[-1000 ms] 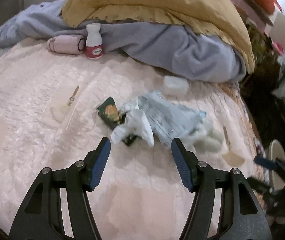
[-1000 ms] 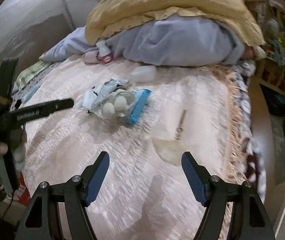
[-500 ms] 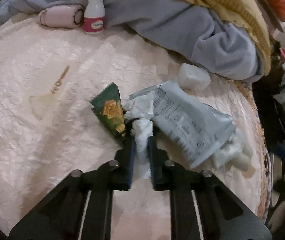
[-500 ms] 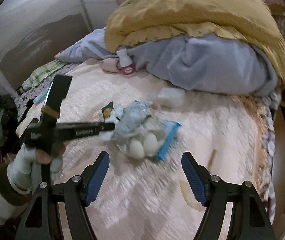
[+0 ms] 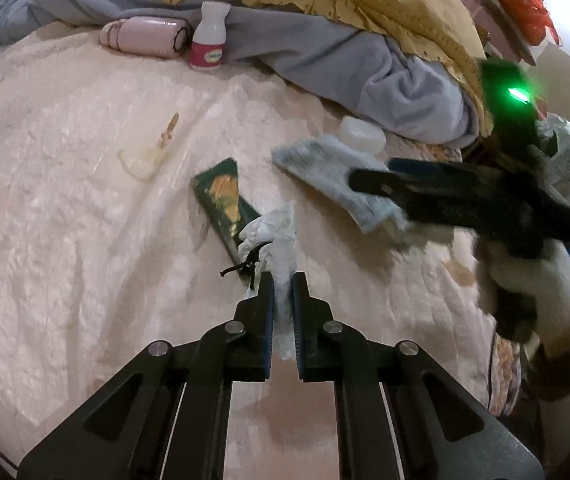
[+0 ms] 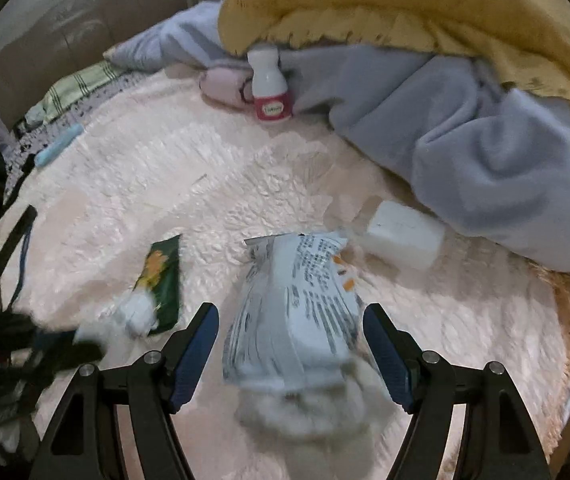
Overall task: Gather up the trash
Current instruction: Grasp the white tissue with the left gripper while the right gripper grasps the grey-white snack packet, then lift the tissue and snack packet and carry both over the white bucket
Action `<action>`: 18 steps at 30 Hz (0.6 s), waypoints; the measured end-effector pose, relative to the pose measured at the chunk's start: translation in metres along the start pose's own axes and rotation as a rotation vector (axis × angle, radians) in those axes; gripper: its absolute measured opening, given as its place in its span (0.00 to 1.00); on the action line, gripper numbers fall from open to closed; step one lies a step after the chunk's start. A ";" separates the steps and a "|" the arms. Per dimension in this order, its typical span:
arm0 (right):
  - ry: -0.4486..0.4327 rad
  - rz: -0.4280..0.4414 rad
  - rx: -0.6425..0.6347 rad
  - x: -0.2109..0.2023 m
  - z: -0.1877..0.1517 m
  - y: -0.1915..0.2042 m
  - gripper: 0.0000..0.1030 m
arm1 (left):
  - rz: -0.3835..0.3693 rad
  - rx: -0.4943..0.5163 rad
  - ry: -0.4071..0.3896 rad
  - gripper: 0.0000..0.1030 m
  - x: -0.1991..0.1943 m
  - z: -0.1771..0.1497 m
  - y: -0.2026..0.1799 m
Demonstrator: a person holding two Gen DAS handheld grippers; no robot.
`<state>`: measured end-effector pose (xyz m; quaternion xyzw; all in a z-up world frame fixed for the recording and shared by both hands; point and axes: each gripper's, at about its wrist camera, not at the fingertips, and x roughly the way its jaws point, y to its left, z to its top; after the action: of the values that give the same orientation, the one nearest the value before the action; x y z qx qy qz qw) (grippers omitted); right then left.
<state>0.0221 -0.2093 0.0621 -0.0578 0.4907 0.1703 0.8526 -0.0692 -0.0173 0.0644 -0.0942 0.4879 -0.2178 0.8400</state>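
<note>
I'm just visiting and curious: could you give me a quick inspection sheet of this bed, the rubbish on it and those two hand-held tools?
Surface: pale pink textured bedspread, rumpled.
Job's things: crumpled white tissue; dark green snack wrapper beside it; pale blue printed plastic bag holding white cotton balls.
Clutter: white bottle with red label, pink roll, small white tub, grey and mustard blankets heaped behind.
Grippers: left tool shut on the tissue; right tool open, its fingers either side of the bag.
Cables: thin blue cord at the bed's left edge.
Surroundings: dim, cluttered room; details unclear.
</note>
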 end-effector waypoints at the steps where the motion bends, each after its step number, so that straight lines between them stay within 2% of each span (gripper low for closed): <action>1: 0.014 0.009 0.006 0.008 0.001 0.001 0.70 | 0.000 0.001 0.002 0.06 0.000 -0.002 0.000; 2: 0.020 0.019 0.010 0.012 0.000 0.001 0.62 | -0.002 0.000 0.003 0.06 -0.001 -0.004 0.000; 3: 0.018 0.025 0.009 0.015 -0.001 0.002 0.48 | -0.004 -0.004 0.004 0.06 -0.002 -0.007 0.001; 6: -0.023 0.038 -0.018 0.004 -0.008 0.009 0.41 | -0.013 -0.011 -0.002 0.06 -0.006 -0.012 0.002; 10: -0.067 0.124 -0.008 -0.030 -0.023 0.013 0.39 | -0.037 -0.015 0.001 0.06 -0.012 -0.022 -0.002; 13: -0.103 0.152 -0.052 -0.064 -0.045 0.025 0.39 | -0.056 -0.007 0.006 0.06 -0.020 -0.033 -0.011; 18: -0.091 0.194 -0.046 -0.108 -0.101 0.025 0.39 | -0.052 0.029 0.030 0.06 -0.026 -0.054 -0.030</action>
<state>-0.1188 -0.2374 0.1043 -0.0217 0.4508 0.2655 0.8519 -0.1350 -0.0288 0.0680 -0.0913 0.4945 -0.2478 0.8281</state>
